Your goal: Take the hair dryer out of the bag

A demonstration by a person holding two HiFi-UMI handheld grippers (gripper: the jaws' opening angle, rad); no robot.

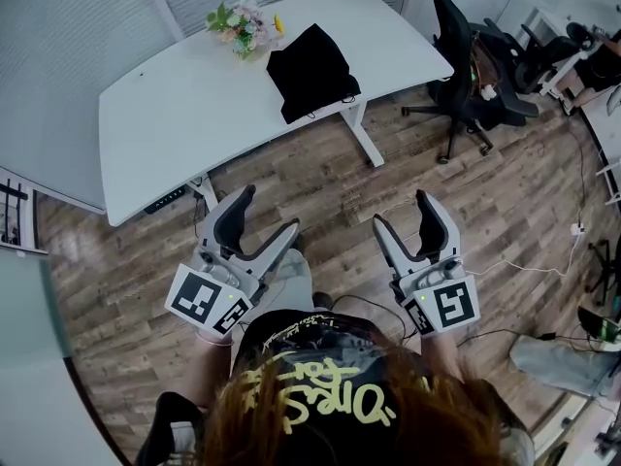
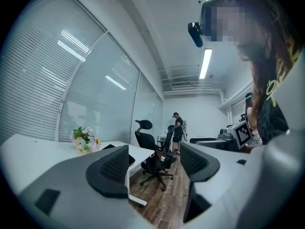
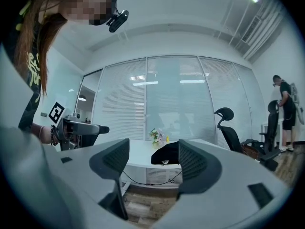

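A wood-plank floor [image 1: 291, 178] in mixed brown tones runs through the office. A white counter [image 1: 175, 115] with a curved front edge stands on white legs beside a glazed wall [image 3: 176, 99], whose tall panes are backed by pale horizontal blinds. A small bunch of flowers [image 1: 243, 25] sits at the counter's far edge. Off the counter's right end, a black office chair [image 1: 456, 56] with a headrest stands on its castor base. More dark chairs [image 1: 529, 61] crowd the corner beyond it. Long strip lights [image 2: 206, 63] glow on the white ceiling, and a person [image 2: 177, 127] stands near the far white wall.
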